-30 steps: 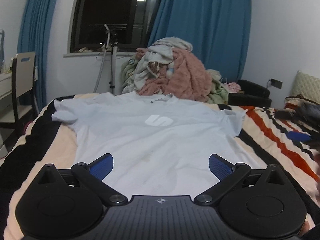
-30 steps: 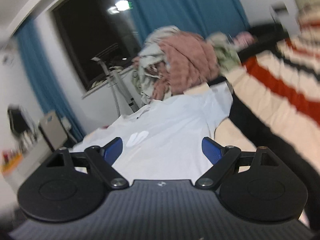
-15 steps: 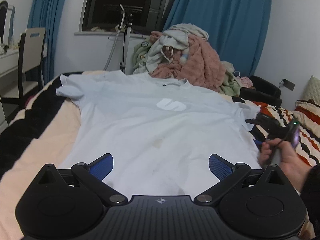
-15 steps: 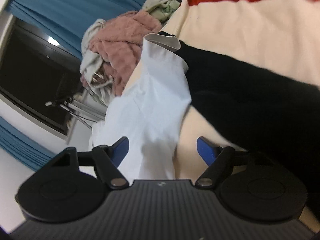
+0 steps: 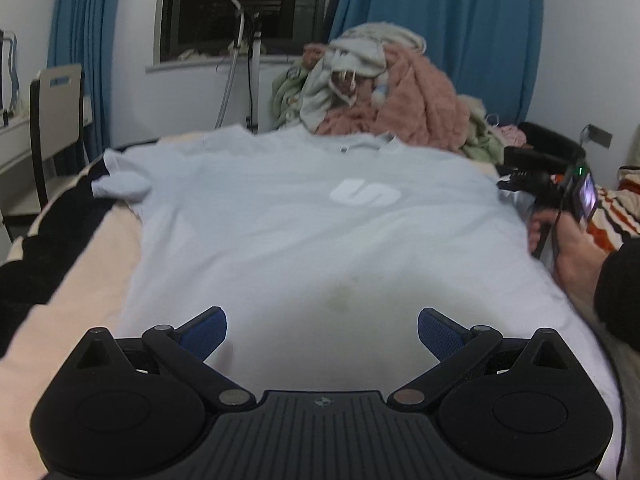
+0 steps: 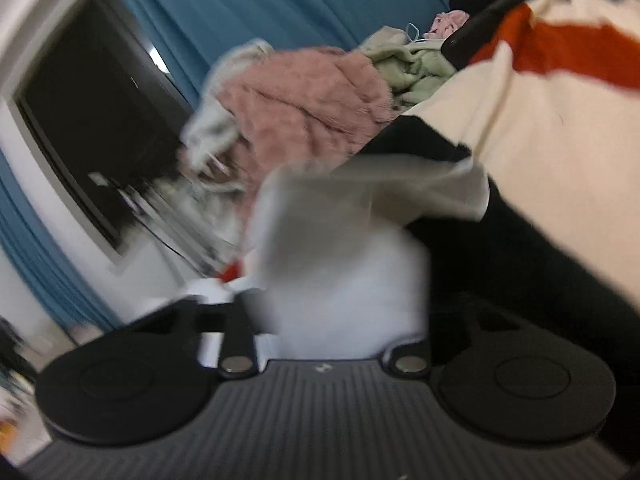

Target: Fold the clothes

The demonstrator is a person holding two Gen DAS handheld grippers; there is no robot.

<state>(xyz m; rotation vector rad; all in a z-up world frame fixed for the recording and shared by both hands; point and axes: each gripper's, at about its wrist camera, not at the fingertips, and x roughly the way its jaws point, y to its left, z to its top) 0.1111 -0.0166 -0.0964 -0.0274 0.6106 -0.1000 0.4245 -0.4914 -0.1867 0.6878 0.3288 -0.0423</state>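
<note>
The right gripper (image 6: 332,312) is being closed on the T-shirt's right sleeve (image 6: 360,216), presumably for folding inward. The left gripper (image 5: 322,330) is held spread above the near hem of the T-shirt (image 5: 320,220), laid flat on the bed (image 5: 72,280).

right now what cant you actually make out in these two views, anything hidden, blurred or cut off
- Right gripper fingertips: right wrist view, hidden behind the blurred white sleeve between the closing jaws; contact unclear.
- Right gripper in the left wrist view: small and dark; jaw state unreadable.
- T-shirt hem: left wrist view, covered by the left gripper body.
- Clothes pile: single garments cannot be told apart.
- Chair: cut off by the left edge.
</note>
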